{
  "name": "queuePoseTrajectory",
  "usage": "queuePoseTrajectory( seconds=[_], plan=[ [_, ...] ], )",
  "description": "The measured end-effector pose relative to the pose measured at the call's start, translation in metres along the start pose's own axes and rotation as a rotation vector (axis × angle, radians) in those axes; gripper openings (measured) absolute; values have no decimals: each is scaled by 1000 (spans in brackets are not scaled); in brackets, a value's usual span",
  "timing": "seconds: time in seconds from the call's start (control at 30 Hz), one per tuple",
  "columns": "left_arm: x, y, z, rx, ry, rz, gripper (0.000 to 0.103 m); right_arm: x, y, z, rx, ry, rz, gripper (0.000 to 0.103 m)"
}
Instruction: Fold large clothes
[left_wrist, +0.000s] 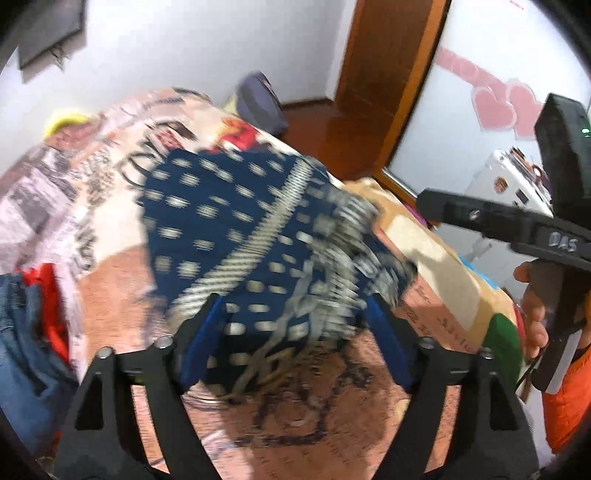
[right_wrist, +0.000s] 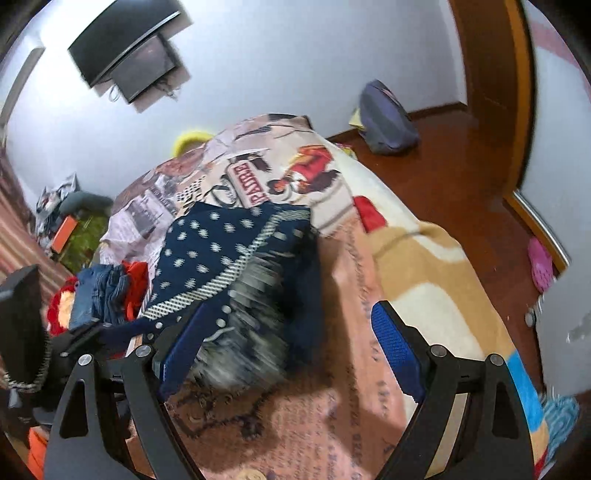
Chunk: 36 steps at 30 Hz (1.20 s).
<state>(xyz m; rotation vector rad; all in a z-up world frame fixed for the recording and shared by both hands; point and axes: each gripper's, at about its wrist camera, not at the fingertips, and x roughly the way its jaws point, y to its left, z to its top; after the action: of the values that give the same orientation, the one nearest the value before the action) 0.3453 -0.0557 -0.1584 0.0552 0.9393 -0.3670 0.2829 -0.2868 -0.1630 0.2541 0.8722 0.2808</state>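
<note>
A navy garment with white dots and a striped band (left_wrist: 221, 218) lies bunched on the patterned bed cover (left_wrist: 110, 280); its near edge is blurred. My left gripper (left_wrist: 295, 325) is open, its blue pads either side of the garment's near end. In the right wrist view the same garment (right_wrist: 214, 251) lies ahead on the left. My right gripper (right_wrist: 291, 350) is open above the bed cover (right_wrist: 406, 258), its left pad (right_wrist: 181, 354) against the garment's blurred edge. The right gripper's body (left_wrist: 517, 221) shows in the left view at the right.
A pile of jeans and red clothes (right_wrist: 107, 291) lies left of the garment, also in the left wrist view (left_wrist: 33, 325). A grey backpack (right_wrist: 384, 118) sits on the wooden floor beyond the bed. A TV (right_wrist: 125, 48) hangs on the wall.
</note>
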Motion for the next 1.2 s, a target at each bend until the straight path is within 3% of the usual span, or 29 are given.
queuePoseTrajectory(
  seconds=[0.1,0.23,0.33,0.43,0.7,0.83,0.93,1.2],
  plan=[
    [4,24,-4,-68,-20,73,86,22,12,-1,-27,41,10,87],
    [38,58,-15,-113,77,181,89,61,12,-16,-34,149,-10,87],
    [42,79,-35,-186,82,117,93,91,-1,-37,-29,252,-68,87],
    [43,96,-46,-268,89,41,95,103,-14,-53,3,311,-30,87],
    [37,98,-39,-271,88,8,95,84,-13,-34,-87,245,-47,87],
    [42,106,-25,-311,102,-32,95,94,-15,-19,-77,236,9,87],
    [52,116,-15,-373,118,-108,95,113,-21,-6,-27,255,66,87],
    [93,138,-3,-510,171,-270,96,158,-26,12,101,369,230,87]
  ],
)
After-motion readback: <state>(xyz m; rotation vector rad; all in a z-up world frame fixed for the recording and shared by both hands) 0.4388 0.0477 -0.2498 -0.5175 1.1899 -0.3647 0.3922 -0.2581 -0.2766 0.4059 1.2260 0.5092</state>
